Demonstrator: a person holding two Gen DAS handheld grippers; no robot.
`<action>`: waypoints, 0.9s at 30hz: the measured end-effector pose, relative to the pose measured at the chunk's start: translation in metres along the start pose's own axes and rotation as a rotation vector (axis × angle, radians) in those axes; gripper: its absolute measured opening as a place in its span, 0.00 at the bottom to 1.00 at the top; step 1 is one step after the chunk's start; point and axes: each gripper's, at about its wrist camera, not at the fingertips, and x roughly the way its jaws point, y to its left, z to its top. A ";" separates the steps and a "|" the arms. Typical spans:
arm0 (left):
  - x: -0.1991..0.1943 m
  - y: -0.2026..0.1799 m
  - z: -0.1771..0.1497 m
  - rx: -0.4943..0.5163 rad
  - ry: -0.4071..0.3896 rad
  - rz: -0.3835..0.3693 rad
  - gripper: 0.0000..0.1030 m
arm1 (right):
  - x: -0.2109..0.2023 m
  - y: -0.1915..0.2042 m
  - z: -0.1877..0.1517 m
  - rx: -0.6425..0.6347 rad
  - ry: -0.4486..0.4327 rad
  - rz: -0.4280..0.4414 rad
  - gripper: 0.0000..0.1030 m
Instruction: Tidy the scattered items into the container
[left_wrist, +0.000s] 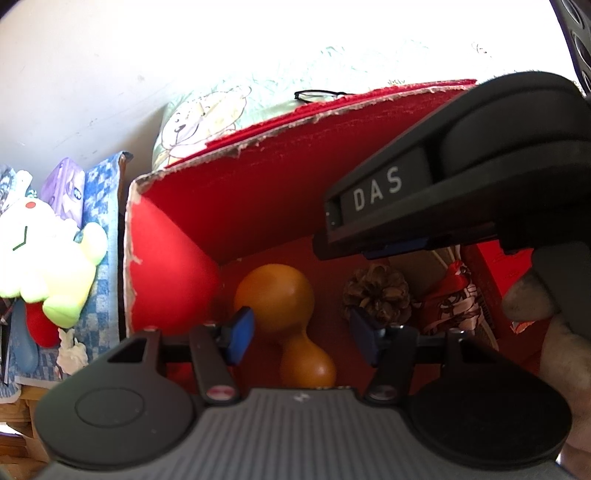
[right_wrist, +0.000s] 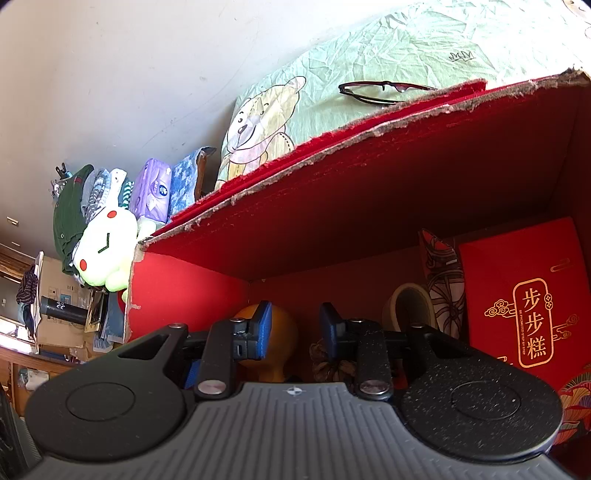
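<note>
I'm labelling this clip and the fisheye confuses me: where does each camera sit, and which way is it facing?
Left wrist: on the left gripper, looking down into the red box at the orange gourd and pine cone; its open blue pads, the right gripper's body and a hand show.
Right wrist: on the right gripper, facing the box's far wall; open pads show.
Shared: box, gourd, pine cone, glasses, plush toy.

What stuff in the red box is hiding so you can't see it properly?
- Gourd: its bottom is cut off by the left gripper, left wrist view.
- Pine cone: mostly behind the right gripper, right wrist view.
- Tape roll: lower part hidden by that gripper's body.
</note>
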 end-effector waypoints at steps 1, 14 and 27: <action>0.000 0.000 0.000 0.001 -0.001 -0.002 0.61 | 0.000 0.000 0.000 -0.001 -0.001 -0.003 0.32; -0.004 -0.007 0.008 0.053 -0.043 0.008 0.65 | -0.008 -0.006 -0.003 0.033 -0.057 -0.011 0.32; -0.005 0.014 0.012 -0.085 -0.078 -0.055 0.68 | -0.009 -0.005 -0.005 0.037 -0.076 -0.025 0.32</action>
